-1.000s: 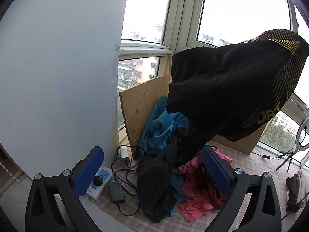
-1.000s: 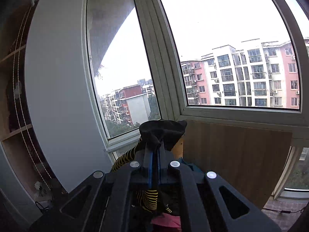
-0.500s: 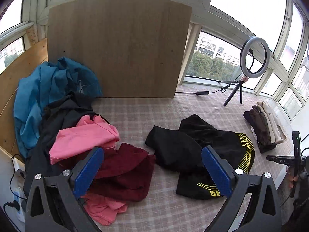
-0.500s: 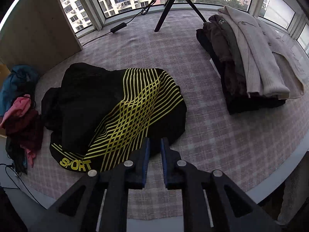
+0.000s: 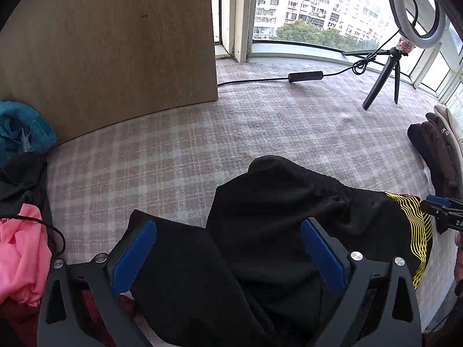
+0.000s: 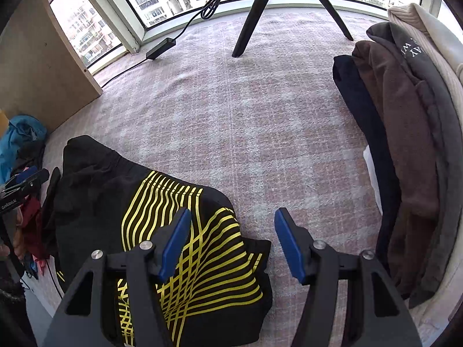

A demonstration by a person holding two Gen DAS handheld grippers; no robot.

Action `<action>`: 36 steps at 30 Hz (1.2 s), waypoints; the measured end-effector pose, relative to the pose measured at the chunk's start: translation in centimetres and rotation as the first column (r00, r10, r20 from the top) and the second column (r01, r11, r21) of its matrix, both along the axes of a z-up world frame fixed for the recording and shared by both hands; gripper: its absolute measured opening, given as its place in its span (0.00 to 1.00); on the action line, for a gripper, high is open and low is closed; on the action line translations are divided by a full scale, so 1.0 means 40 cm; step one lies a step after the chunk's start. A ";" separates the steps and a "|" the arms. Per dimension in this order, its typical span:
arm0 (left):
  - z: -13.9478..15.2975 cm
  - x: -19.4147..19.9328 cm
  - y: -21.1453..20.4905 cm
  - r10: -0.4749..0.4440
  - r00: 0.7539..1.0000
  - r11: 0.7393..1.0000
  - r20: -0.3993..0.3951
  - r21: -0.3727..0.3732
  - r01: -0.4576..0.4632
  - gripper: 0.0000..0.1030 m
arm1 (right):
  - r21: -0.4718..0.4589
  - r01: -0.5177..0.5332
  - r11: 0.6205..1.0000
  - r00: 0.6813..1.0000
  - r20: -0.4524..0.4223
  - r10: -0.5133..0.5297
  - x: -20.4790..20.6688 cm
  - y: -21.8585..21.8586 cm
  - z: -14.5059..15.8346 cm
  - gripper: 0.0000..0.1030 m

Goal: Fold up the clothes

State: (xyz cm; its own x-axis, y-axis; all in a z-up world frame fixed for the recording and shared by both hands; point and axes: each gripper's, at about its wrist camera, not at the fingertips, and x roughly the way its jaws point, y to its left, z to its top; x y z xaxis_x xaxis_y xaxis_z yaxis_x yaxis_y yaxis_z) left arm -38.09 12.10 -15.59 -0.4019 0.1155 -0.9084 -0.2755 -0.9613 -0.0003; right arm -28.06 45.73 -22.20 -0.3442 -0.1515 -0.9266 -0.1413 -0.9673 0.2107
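Observation:
A black sports garment with yellow stripes lies crumpled on the checked pink cloth surface. The same garment fills the lower half of the left wrist view. My left gripper hovers open just over its black part, blue pads on either side of a fold. My right gripper is open above the striped corner, its left finger over the stripes, its right finger over bare cloth. Nothing is held. The right gripper's tip shows at the far right of the left wrist view, and the left gripper at the left edge of the right wrist view.
A stack of folded clothes lies at the right. Unfolded pink, blue and dark garments sit at the left. A wooden board stands behind, by the windows. A ring light on a tripod with its cable stands at the back.
The garment hung in the air from the shut right gripper a second ago; it now lies on the surface. The right gripper has opened and let go. Both grippers have come down close to the garment.

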 end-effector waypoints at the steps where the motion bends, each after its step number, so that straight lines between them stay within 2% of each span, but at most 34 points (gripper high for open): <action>1: -0.020 -0.025 0.011 -0.006 1.000 1.000 0.014 -0.015 0.006 0.97 | 0.003 -0.012 1.000 1.000 0.013 0.012 -0.010 -0.004 -0.014 0.58; 3: -0.049 -0.053 0.038 -0.058 0.997 0.998 0.046 -0.003 0.058 0.95 | 0.000 -0.048 0.999 0.998 0.029 0.048 -0.016 -0.022 -0.037 0.57; 4: -0.059 -0.057 0.052 -0.090 0.994 0.996 0.056 -0.002 0.090 0.91 | -0.007 -0.057 0.998 0.998 0.038 0.057 -0.014 -0.028 -0.047 0.57; 5: -0.068 -0.060 0.066 -0.122 0.990 0.992 0.065 -0.002 0.122 0.69 | -0.007 -0.063 0.998 0.997 0.038 0.063 -0.011 -0.033 -0.053 0.55; 6: -0.078 -0.059 0.079 -0.147 0.986 0.989 0.083 -0.014 0.148 0.36 | -0.011 -0.070 0.997 0.997 0.025 0.071 -0.004 -0.037 -0.052 0.38; 7: -0.079 -0.054 0.084 -0.167 0.981 0.986 0.096 -0.005 0.169 0.20 | -0.043 -0.084 0.996 0.996 0.020 0.085 0.001 -0.041 -0.052 0.07; 8: -0.079 -0.047 0.086 -0.187 0.976 0.982 0.108 0.007 0.188 0.09 | -0.090 -0.089 0.992 0.996 0.018 0.091 0.007 -0.042 -0.051 0.07; 9: -0.058 -0.014 0.070 -0.208 0.973 0.978 0.102 0.023 0.206 0.08 | -0.114 -0.090 0.989 0.996 0.015 0.092 0.014 -0.044 -0.047 0.07; 12: 0.012 0.099 0.011 -0.268 0.961 0.962 0.075 0.073 0.262 0.07 | -0.057 -0.091 0.994 0.995 -0.044 0.089 0.067 -0.058 0.022 0.06; 15: 0.083 0.211 -0.047 -0.326 0.944 0.940 0.045 0.122 0.318 0.08 | -0.072 -0.121 0.990 0.984 -0.144 0.110 0.182 -0.068 0.118 0.07; 16: 0.107 0.249 -0.066 -0.344 0.938 0.932 0.035 0.137 0.337 0.08 | -0.079 -0.139 0.987 0.981 -0.150 0.126 0.223 -0.078 0.135 0.07; 17: 0.130 0.286 -0.086 -0.363 0.932 0.922 0.024 0.153 0.355 0.08 | -0.084 -0.166 0.983 0.981 -0.115 0.156 0.265 -0.098 0.130 0.07; 20: 0.114 0.402 -0.135 -0.401 0.912 0.912 0.090 0.131 0.388 0.12 | -0.028 -0.231 0.972 0.971 0.058 0.233 0.373 -0.159 0.077 0.10; 22: 0.106 0.472 -0.166 -0.411 0.902 0.910 0.134 0.118 0.398 0.17 | 0.012 -0.229 0.973 0.968 0.109 0.226 0.423 -0.169 0.066 0.13; 24: 0.127 0.478 -0.189 -0.394 0.912 0.916 0.119 0.135 0.378 0.25 | 0.041 -0.207 0.978 0.973 0.118 0.201 0.462 -0.170 0.073 0.17; 26: 0.156 0.456 -0.185 -0.377 0.924 0.920 0.070 0.146 0.365 0.30 | 0.013 -0.157 0.987 0.985 0.067 0.156 0.476 -0.161 0.109 0.25; 29: 0.159 0.395 -0.128 -0.375 0.926 0.918 0.029 0.152 0.367 0.37 | 0.003 -0.085 0.996 0.996 -0.020 0.085 0.473 -0.155 0.165 0.34; 30: 0.149 0.375 -0.102 -0.382 0.924 0.914 0.030 0.162 0.373 0.42 | 0.008 -0.060 0.998 0.997 -0.040 0.060 0.464 -0.153 0.174 0.36; 32: 0.124 0.337 -0.048 -0.398 0.916 0.906 0.037 0.171 0.387 0.43 | -0.004 -0.009 1.000 0.998 -0.057 0.008 0.438 -0.139 0.173 0.36; 34: 0.090 0.309 0.006 -0.416 0.907 0.902 0.063 0.154 0.403 0.43 | -0.034 0.026 0.999 0.998 -0.048 -0.027 0.411 -0.131 0.154 0.36; 36: 0.042 0.297 0.041 -0.429 0.898 0.902 0.102 0.104 0.419 0.43 | -0.049 0.041 0.998 0.998 -0.035 -0.043 0.392 -0.137 0.129 0.36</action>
